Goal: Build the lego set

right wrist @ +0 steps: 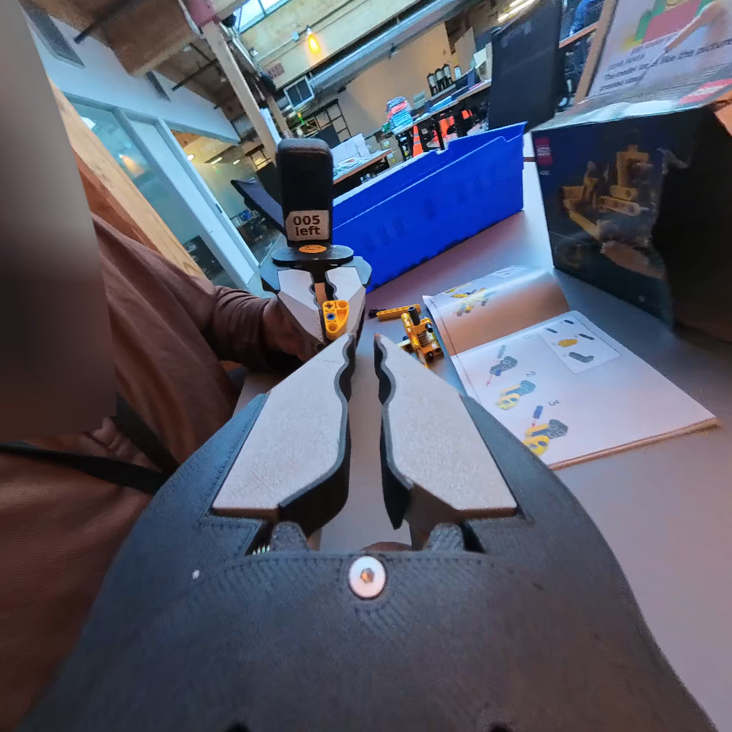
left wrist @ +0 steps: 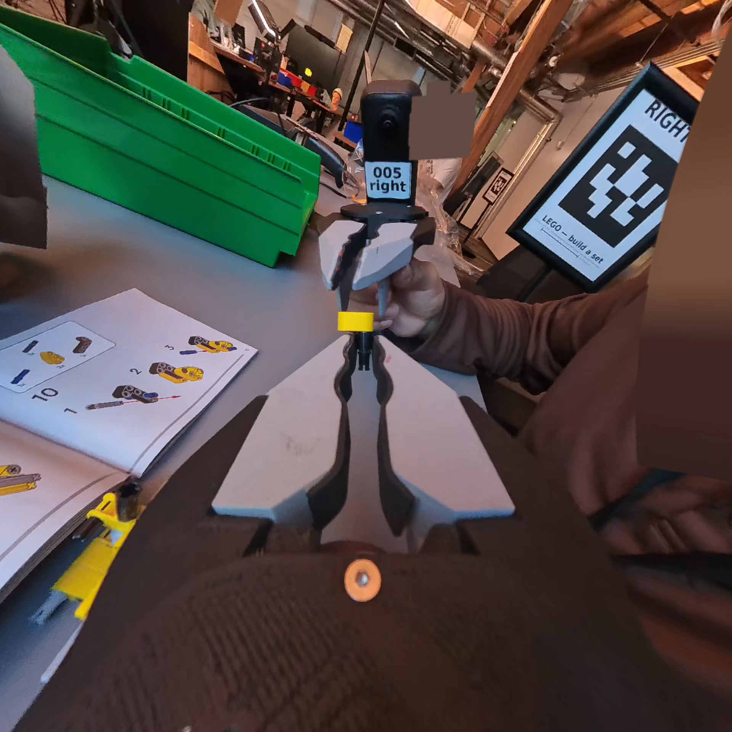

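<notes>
Jaws of the left gripper (left wrist: 362, 345) are pinched nearly together on a short black pin (left wrist: 363, 354), and the small yellow lego piece (left wrist: 355, 321) sits on the far end of that pin, held up off the grey table (left wrist: 222, 277); in the right wrist view the same piece shows flat-on between the left fingers, with round holes and a blue insert. Just to its right, the right gripper (right wrist: 363, 341) has its jaws parted with nothing between them, its tips close against the yellow piece but, as far as I can tell, not clamped on it. Further right on the table lie the part-built yellow model (right wrist: 420, 332), the open instruction booklet (right wrist: 594, 396) and the set's box (right wrist: 606, 214).

My guess is that the piece is about to be passed over or pressed onto something. The grip is on a narrow round pin, so the piece could swivel or slide out; a sideways nudge from the right tips, or closing off-centre, could knock it loose; dropped, it may skitter under the booklet.
</notes>
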### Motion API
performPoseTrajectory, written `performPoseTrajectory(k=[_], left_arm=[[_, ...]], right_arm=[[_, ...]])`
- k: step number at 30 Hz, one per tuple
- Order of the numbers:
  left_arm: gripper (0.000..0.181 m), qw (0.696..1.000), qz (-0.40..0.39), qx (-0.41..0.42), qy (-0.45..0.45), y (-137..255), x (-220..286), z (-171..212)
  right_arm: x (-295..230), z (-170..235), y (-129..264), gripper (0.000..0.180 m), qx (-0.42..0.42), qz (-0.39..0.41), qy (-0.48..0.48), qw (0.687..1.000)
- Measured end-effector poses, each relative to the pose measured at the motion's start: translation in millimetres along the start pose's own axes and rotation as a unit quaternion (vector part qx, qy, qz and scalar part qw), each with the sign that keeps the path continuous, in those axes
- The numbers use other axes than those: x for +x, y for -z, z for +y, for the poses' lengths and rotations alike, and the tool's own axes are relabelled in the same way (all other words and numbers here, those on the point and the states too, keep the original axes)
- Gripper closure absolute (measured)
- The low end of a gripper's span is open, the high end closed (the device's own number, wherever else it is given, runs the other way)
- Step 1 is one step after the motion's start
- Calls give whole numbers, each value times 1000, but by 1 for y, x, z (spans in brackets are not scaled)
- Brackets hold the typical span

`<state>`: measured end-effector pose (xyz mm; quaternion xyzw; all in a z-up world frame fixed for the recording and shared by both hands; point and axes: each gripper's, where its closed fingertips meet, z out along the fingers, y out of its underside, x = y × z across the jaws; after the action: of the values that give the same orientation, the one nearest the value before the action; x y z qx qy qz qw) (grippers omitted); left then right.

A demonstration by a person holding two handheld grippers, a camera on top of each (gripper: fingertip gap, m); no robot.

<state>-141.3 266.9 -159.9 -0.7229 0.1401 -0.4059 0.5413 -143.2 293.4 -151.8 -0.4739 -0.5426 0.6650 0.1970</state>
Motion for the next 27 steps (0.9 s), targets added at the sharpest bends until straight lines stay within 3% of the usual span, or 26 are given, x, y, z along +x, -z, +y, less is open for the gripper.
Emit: performPoseTrajectory(k=[9,27], left_arm=[[177,998,-21,-14,-52,2,1,2],[177,996,-39,10,-81,5,-1,-6]], right_arm=[[-19,13,-7,178,-48,-18,71,996],[-17,24,-12,173,-70,-26,61,995]])
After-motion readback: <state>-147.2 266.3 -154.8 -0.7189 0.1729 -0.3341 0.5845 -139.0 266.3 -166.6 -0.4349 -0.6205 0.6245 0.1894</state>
